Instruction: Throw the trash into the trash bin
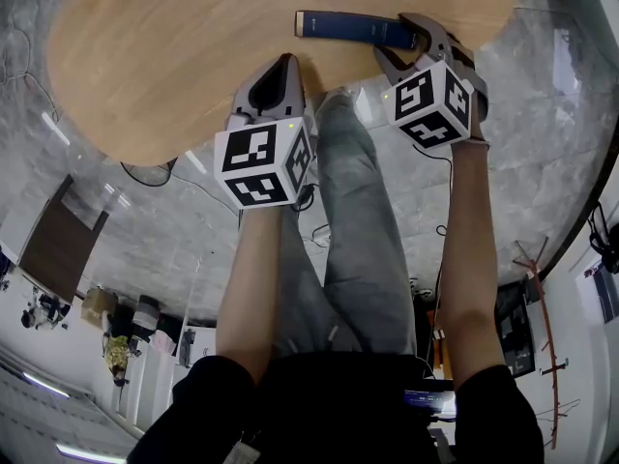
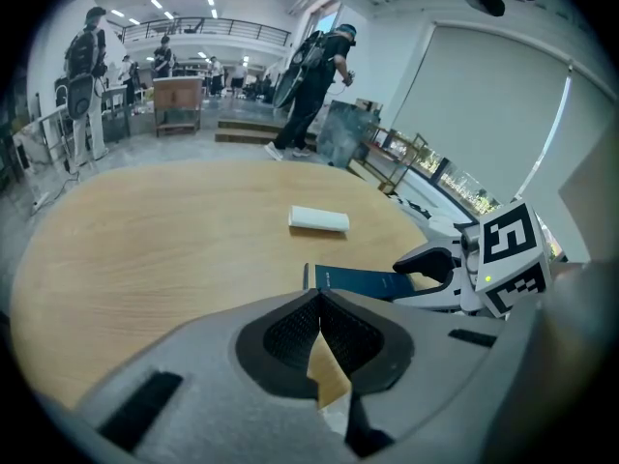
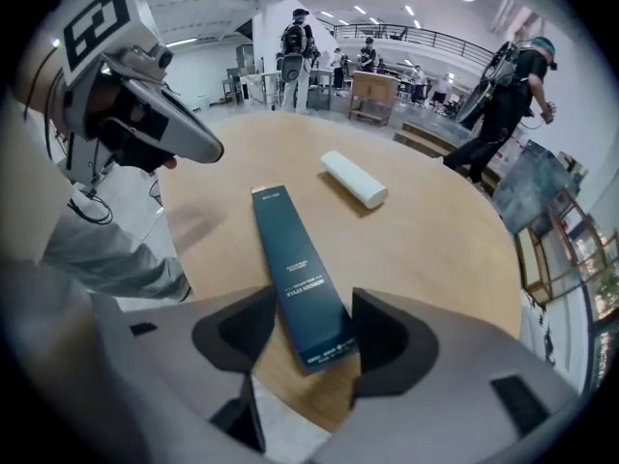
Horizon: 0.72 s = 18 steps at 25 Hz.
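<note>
A long dark blue box (image 1: 348, 27) lies flat on the round wooden table (image 1: 174, 56), close to its near edge. My right gripper (image 1: 398, 37) stands open over the box's right end. In the right gripper view that end of the box (image 3: 300, 269) lies between the spread jaws with a gap on each side, my right gripper (image 3: 311, 309) pointing steeply down. A small white tube-like pack (image 3: 354, 179) rests farther in on the table. My left gripper (image 1: 285, 61) hovers at the table edge left of the box, shut and empty (image 2: 319, 303).
The holder's grey-trousered legs (image 1: 353, 240) stand at the table's near edge. Cables (image 1: 145, 172) lie on the grey floor. Several people (image 2: 314, 75) stand and walk well beyond the table, near steps and a low shelf (image 2: 392, 158).
</note>
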Motion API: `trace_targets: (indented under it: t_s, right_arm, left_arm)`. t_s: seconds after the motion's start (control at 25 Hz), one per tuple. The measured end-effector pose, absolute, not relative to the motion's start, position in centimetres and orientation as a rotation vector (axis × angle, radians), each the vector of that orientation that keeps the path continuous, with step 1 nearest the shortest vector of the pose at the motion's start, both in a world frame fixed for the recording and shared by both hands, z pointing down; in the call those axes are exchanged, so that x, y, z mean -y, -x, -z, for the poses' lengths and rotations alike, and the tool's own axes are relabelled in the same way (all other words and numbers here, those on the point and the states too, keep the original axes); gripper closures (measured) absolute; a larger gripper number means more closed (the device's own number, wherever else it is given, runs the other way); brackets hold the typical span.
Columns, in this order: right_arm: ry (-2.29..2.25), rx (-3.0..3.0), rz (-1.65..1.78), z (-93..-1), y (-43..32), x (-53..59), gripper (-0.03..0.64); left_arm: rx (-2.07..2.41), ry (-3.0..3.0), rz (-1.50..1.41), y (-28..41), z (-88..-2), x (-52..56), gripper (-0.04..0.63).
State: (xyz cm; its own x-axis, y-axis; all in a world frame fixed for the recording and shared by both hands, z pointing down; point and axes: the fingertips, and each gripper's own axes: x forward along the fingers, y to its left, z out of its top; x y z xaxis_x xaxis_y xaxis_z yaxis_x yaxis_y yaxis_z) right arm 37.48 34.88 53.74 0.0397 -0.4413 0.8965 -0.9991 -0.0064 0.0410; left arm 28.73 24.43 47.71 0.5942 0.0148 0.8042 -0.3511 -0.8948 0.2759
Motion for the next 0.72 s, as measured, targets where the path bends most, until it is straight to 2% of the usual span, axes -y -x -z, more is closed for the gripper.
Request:
trace_targets:
  t_s: [0.32,0.72]
  right_arm:
    - [-1.789,1.483,-1.226,-53.2,-37.2,-35.1,0.422]
    - [-2.094,1.612,-1.540,-50.8,-33.3,-33.3,0.436]
  left_arm:
    - [0.289,-2.406,-1.204,-27.8,-47.4,-24.1,0.589]
    - [0.336,-2.389,-1.169,-24.7,-46.9,-22.1,0.589]
